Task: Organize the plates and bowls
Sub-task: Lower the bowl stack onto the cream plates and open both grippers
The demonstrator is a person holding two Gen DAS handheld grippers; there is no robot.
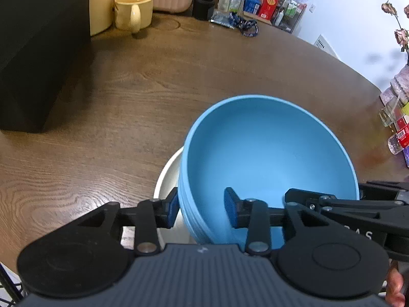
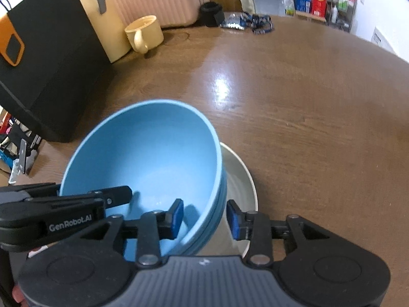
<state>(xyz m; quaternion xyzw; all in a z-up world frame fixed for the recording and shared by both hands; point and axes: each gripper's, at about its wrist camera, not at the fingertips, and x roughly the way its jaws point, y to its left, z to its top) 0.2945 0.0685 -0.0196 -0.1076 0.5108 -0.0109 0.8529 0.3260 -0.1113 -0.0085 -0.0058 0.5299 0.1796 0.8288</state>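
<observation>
Blue bowl (image 1: 265,158) sits in white plate (image 1: 167,176) on tabletop (image 1: 127,97). Left tongs (image 1: 202,211) and right tongs (image 2: 205,218) straddle opposite rim walls, spread, not pinching; likely two-sided hold for level lift.

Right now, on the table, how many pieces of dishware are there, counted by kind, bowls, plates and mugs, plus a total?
Bowls: 1, the blue bowl, straddled at its rim by both open grippers, left gripper and right gripper.
Plates: 1, the white plate under the bowl.
Mugs: 1, the yellow mug at the far side.
Total: 3
</observation>
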